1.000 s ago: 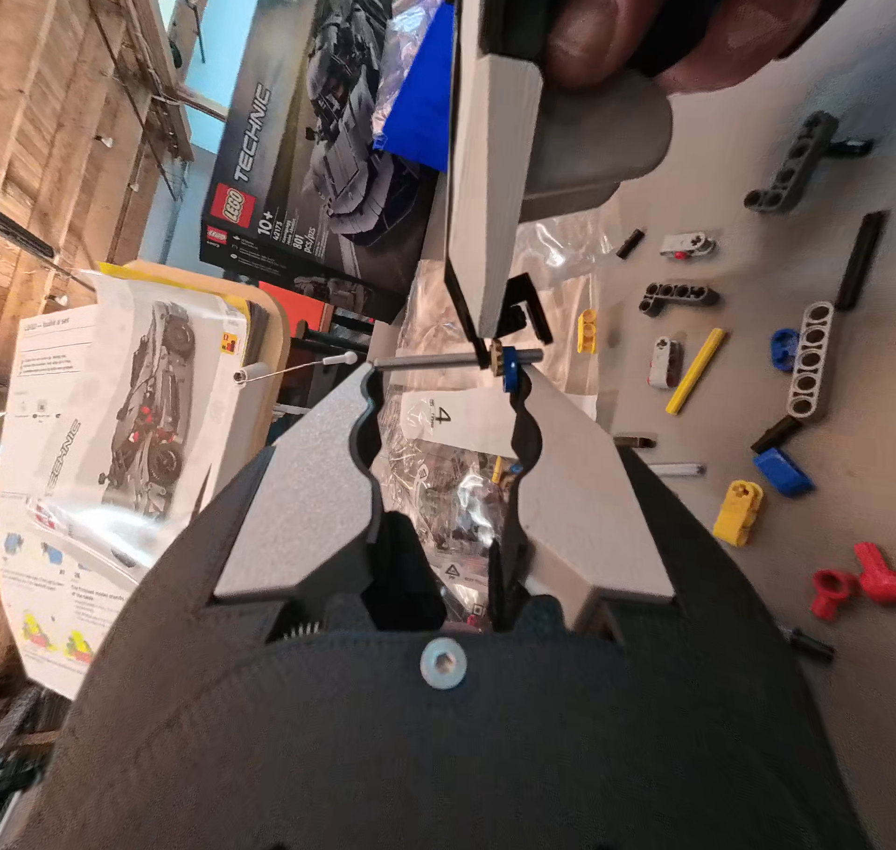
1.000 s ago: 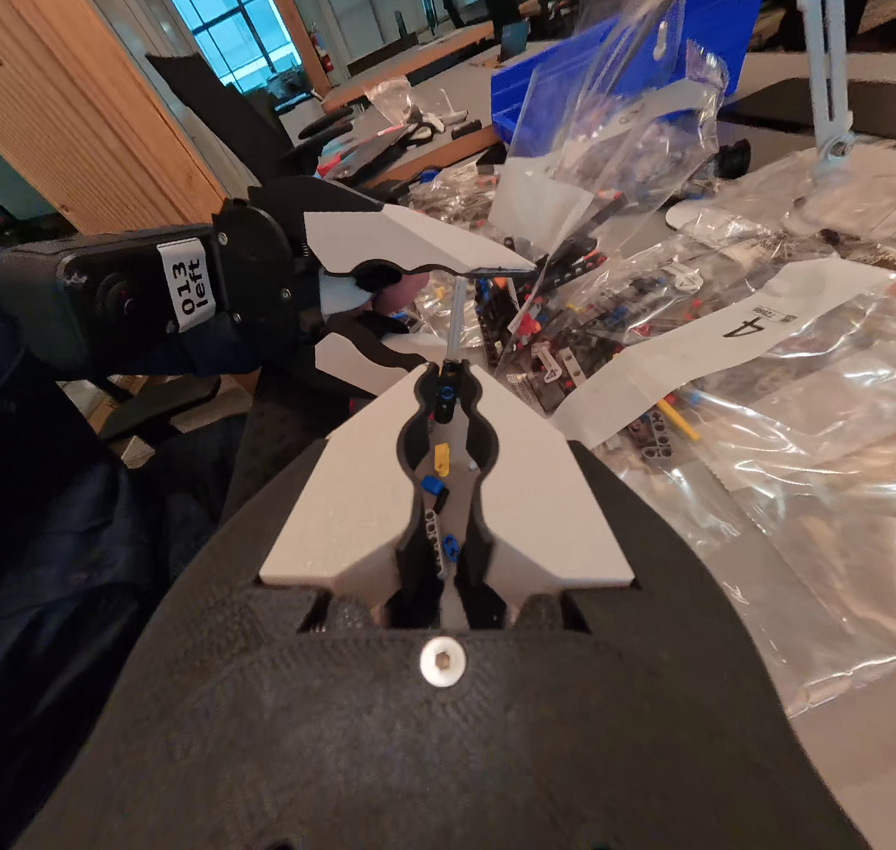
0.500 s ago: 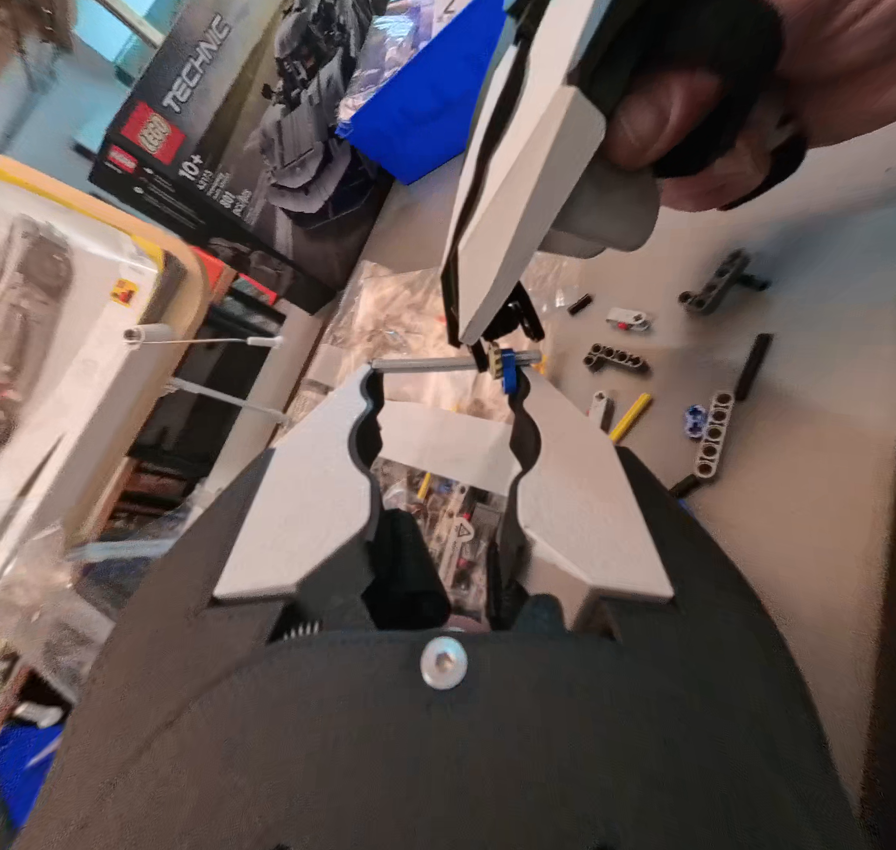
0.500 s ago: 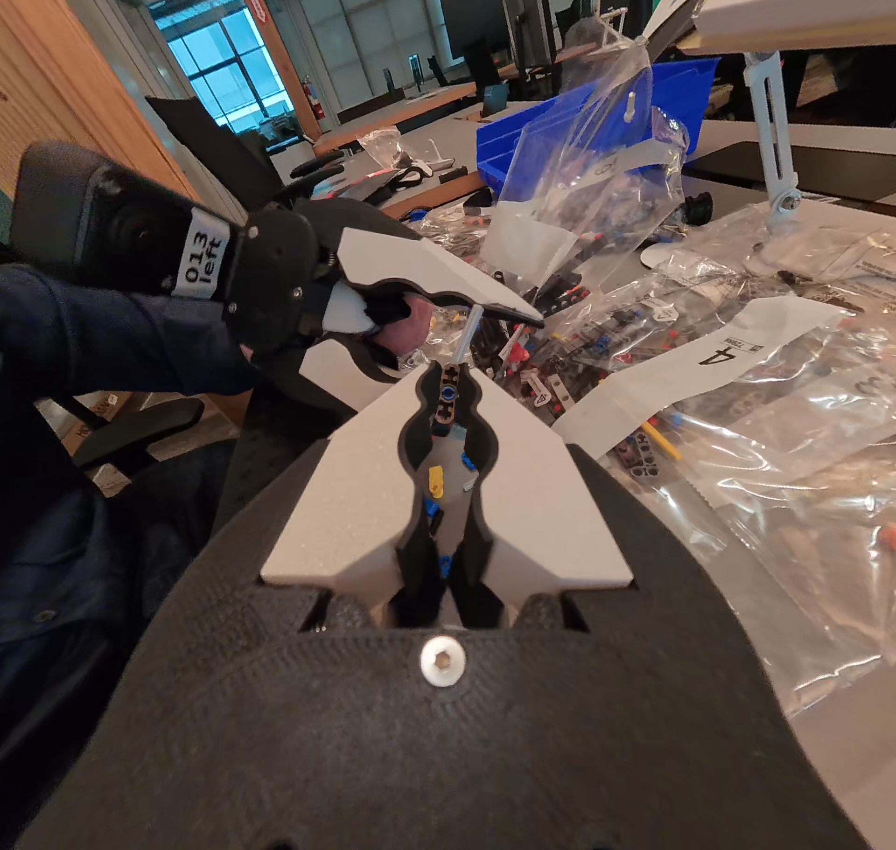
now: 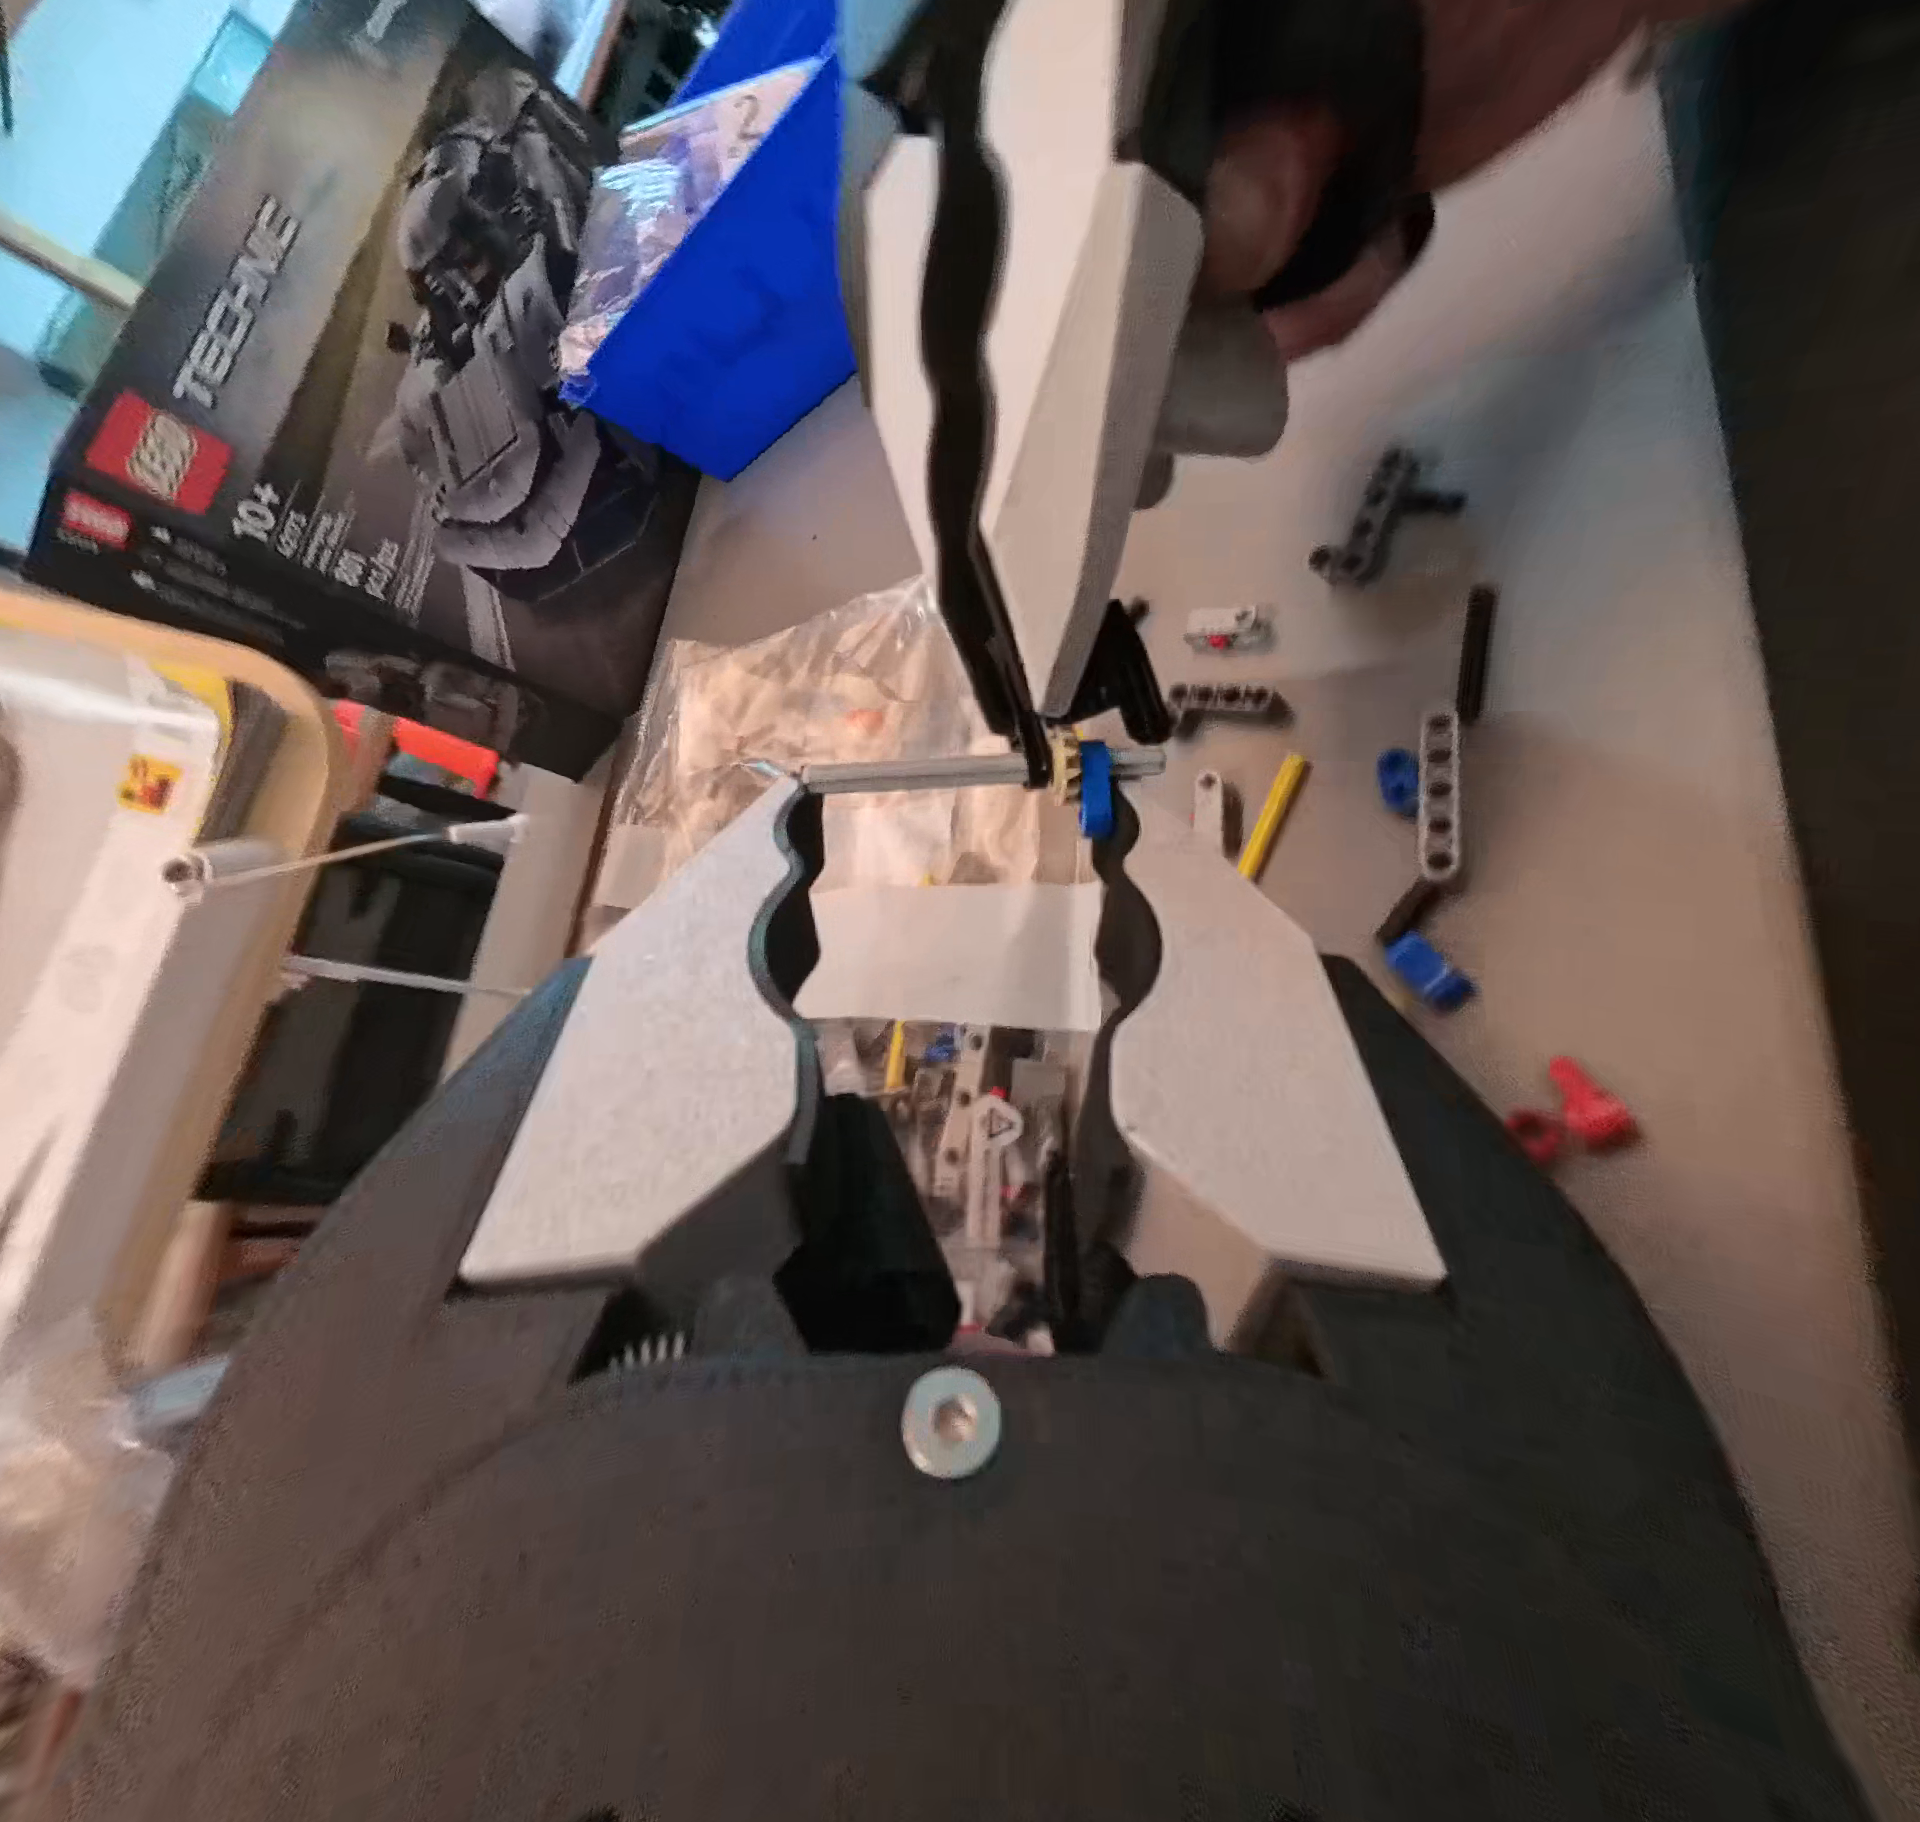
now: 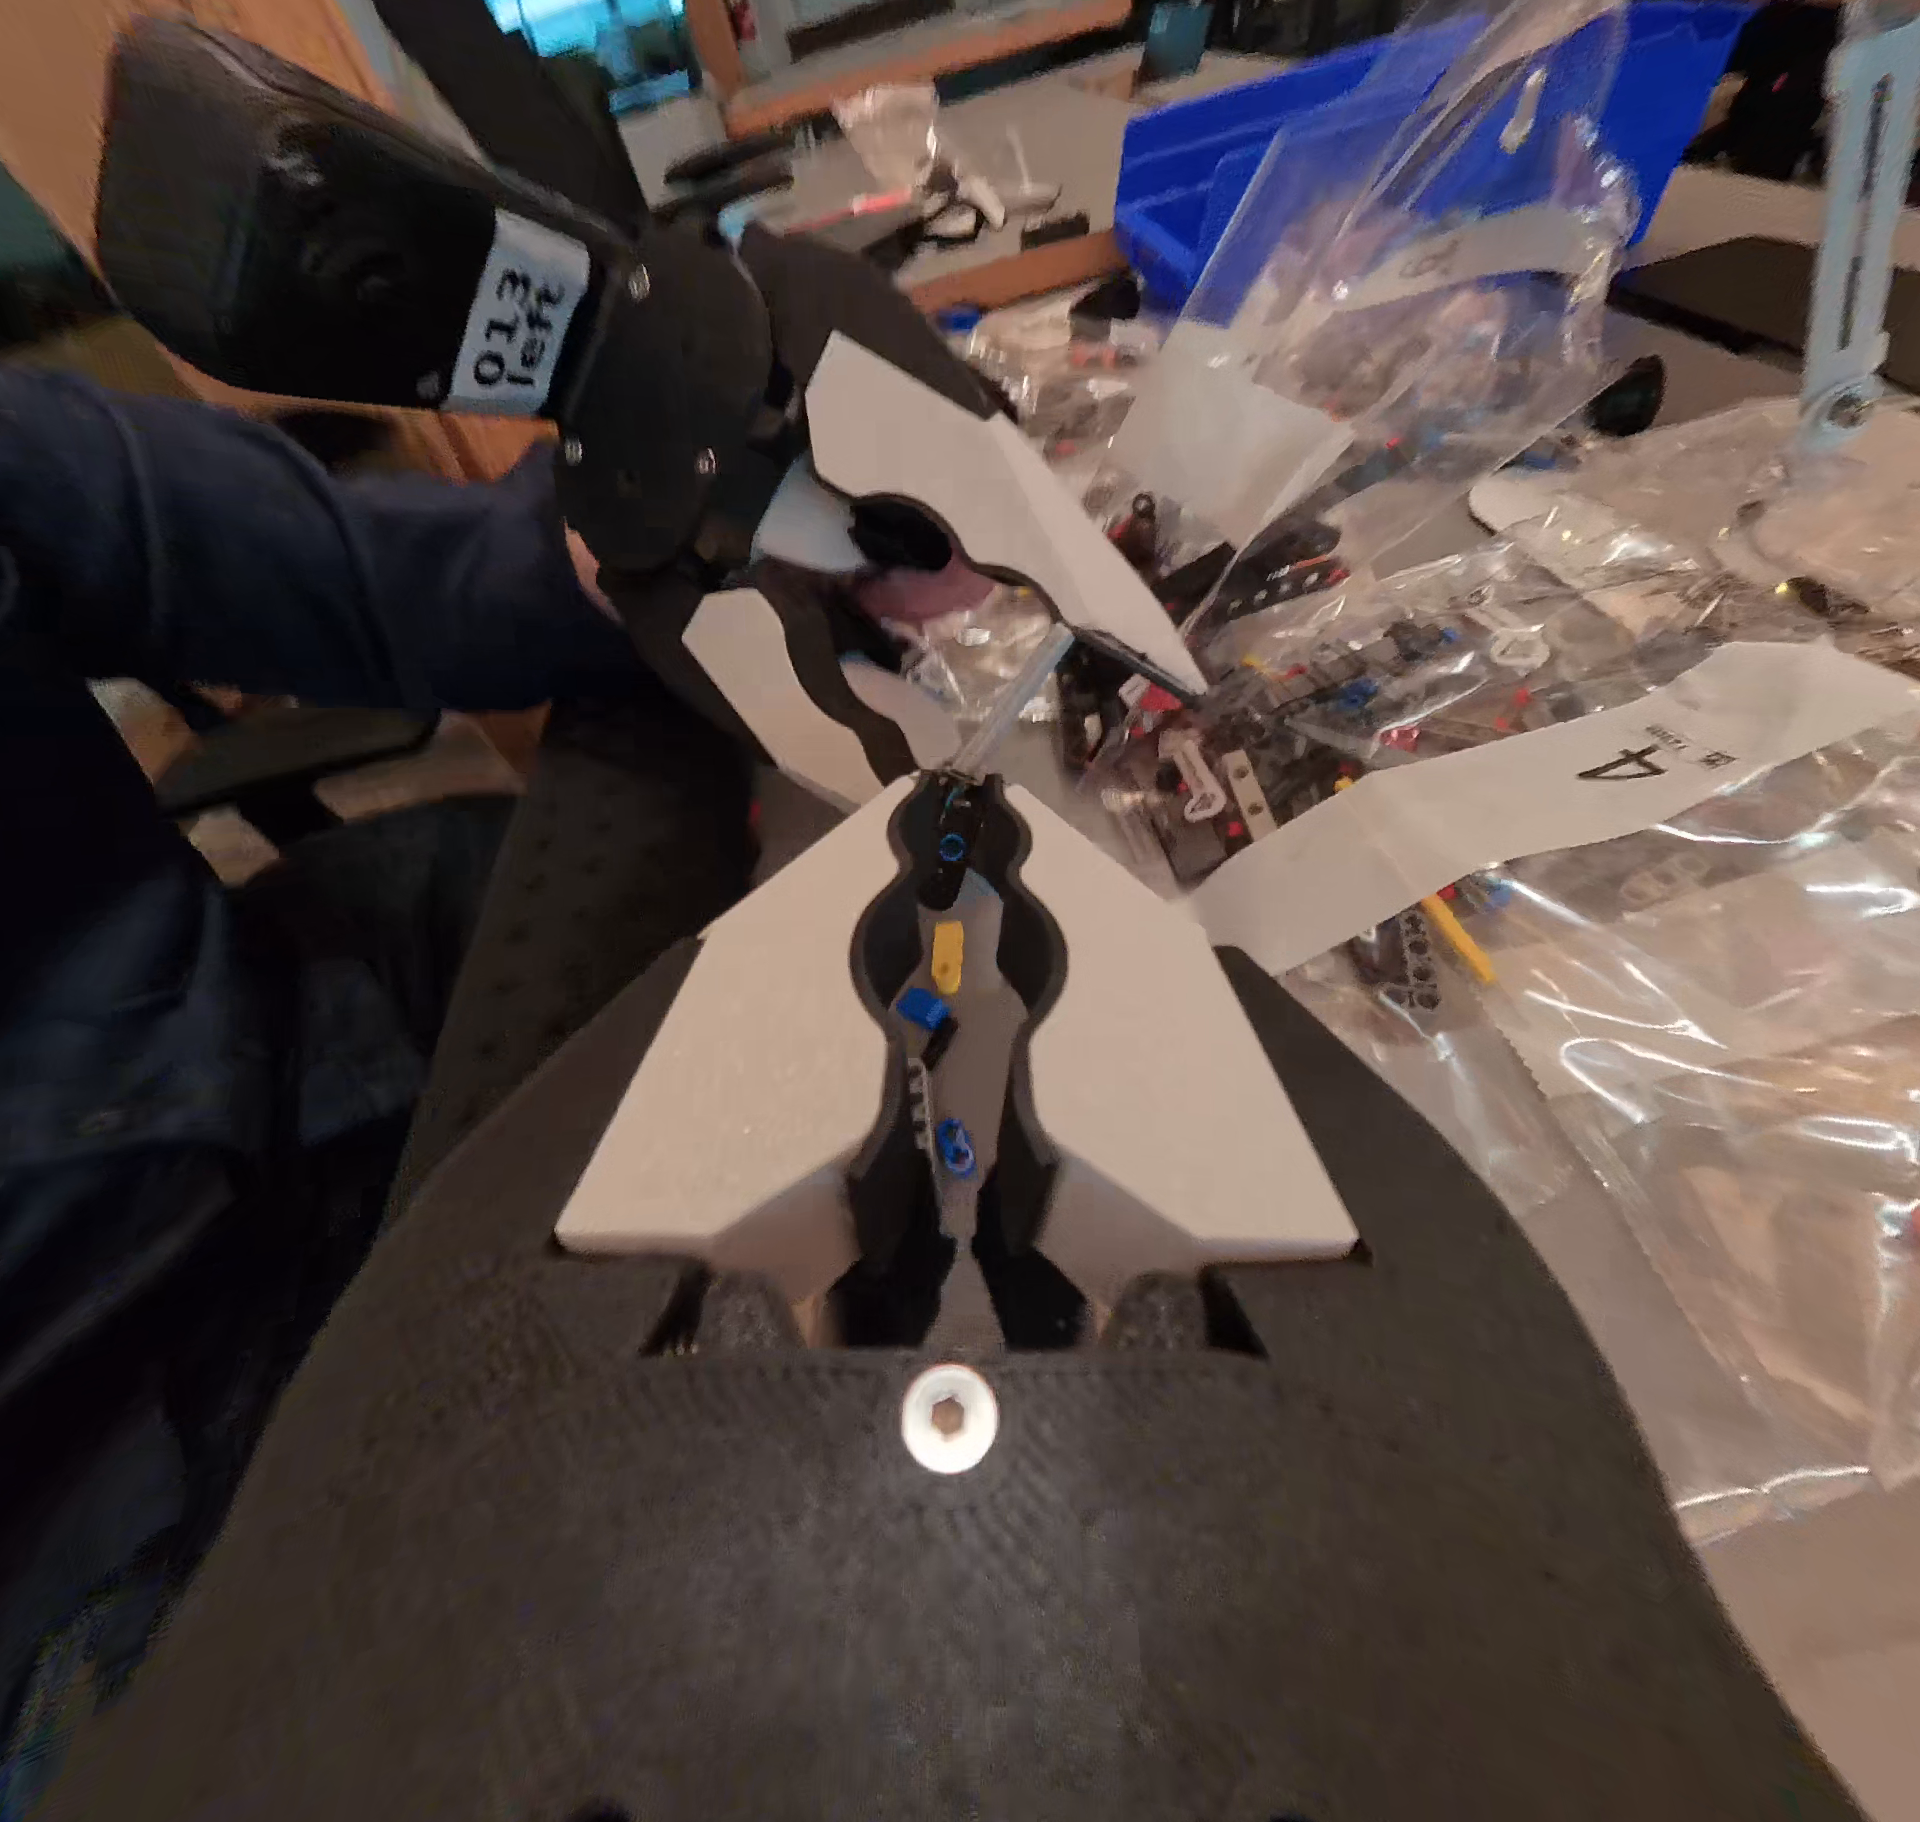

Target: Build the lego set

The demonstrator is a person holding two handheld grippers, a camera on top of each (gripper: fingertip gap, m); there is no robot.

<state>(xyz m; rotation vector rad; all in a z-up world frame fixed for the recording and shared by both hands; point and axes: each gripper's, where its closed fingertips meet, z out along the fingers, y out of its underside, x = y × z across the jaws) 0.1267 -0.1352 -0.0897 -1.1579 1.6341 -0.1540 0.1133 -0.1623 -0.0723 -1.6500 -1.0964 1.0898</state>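
Right now the left gripper [image 5: 956, 796] is holding a grey axle [image 5: 914, 773] lengthwise across the gap between its spread fingertips, one end at each tip. Just above it, the right gripper [image 5: 1023, 733] is reaching down from the far side, its jaws pressed together on a black piece [image 6: 951, 842] at the axle's right end, beside a tan gear [image 5: 1060, 760] and a blue connector [image 5: 1096, 793] threaded on the axle. Below, clear parts bags [image 6: 1558, 951] are lying on the table [image 5: 1621, 816], while loose pieces are resting to the right, among them a yellow axle [image 5: 1273, 816] and a grey beam [image 5: 1439, 798]. At far left, the set's dark box [image 5: 343, 401] is standing beside a blue bin [image 5: 727, 318].
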